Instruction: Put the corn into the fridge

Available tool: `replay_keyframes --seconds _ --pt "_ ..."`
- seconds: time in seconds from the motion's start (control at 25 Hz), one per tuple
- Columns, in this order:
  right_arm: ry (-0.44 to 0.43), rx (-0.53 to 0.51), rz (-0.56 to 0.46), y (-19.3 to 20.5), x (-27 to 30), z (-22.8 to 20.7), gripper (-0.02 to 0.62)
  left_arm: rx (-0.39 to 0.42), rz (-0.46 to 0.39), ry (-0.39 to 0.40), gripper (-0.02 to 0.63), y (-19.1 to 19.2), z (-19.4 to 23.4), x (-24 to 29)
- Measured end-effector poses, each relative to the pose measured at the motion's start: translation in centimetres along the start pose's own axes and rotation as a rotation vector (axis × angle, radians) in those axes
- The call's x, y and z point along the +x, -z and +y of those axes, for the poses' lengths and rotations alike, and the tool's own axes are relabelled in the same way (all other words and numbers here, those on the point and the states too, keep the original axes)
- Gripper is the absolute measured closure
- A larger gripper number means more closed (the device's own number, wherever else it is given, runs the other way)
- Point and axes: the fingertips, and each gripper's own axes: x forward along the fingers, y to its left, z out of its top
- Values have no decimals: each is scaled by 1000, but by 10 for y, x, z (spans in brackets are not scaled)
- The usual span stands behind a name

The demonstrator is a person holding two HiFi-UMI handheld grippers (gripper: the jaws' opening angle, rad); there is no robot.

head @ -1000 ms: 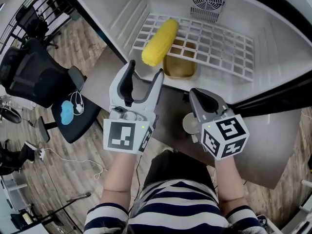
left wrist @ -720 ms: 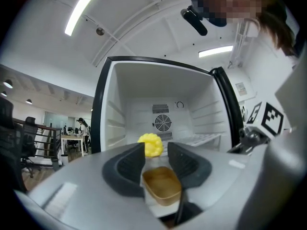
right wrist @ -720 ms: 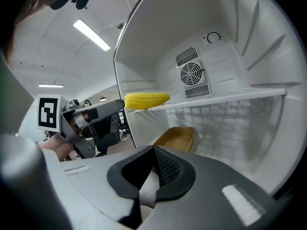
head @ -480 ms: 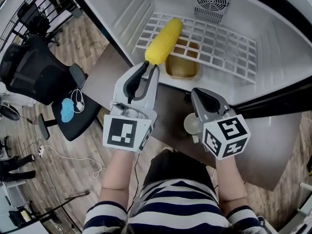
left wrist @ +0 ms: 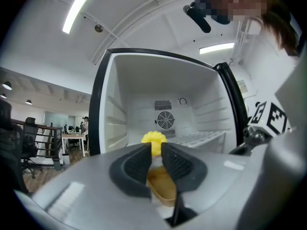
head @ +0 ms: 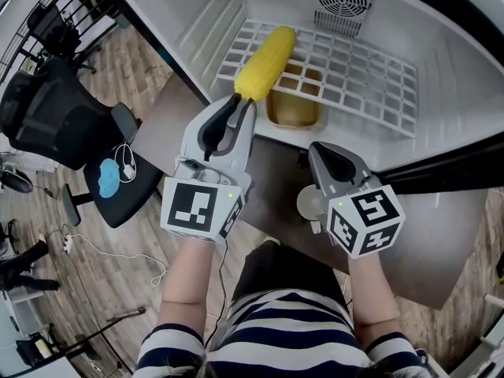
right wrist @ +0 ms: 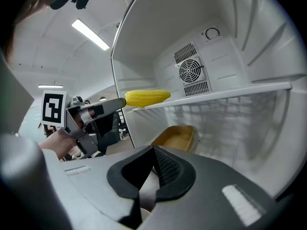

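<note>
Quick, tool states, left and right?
Left tool: closed, empty, tips at the end of the corn.
Right tool: closed, empty.

- Left gripper [head: 236,102] reaches forward on a bare, outstretched forearm [head: 187,278], its jaws drawn almost together with only a thin slit between them.
- Right gripper [head: 325,151] sits nearer the body, jaws pressed together.

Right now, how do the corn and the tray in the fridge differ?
The corn lies on top of the wire shelf; the tray sits beneath it. The corn is bright yellow and long; the tray is duller and shallow. Both are inside the fridge.
</note>
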Motion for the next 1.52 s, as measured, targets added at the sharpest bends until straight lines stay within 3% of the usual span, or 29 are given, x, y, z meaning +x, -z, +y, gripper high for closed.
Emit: replay_keyframes --seconds 0.8,1.08,1.52 --pt "32 9 9 3 7 -13 603 -20 -4 -8 606 5 19 34" --pt "35 8 9 3 6 -11 603 -5 13 -17 606 10 19 31" --pt "51 0 -3 1 -3 -6 604 -50 11 -29 606 11 18 11"
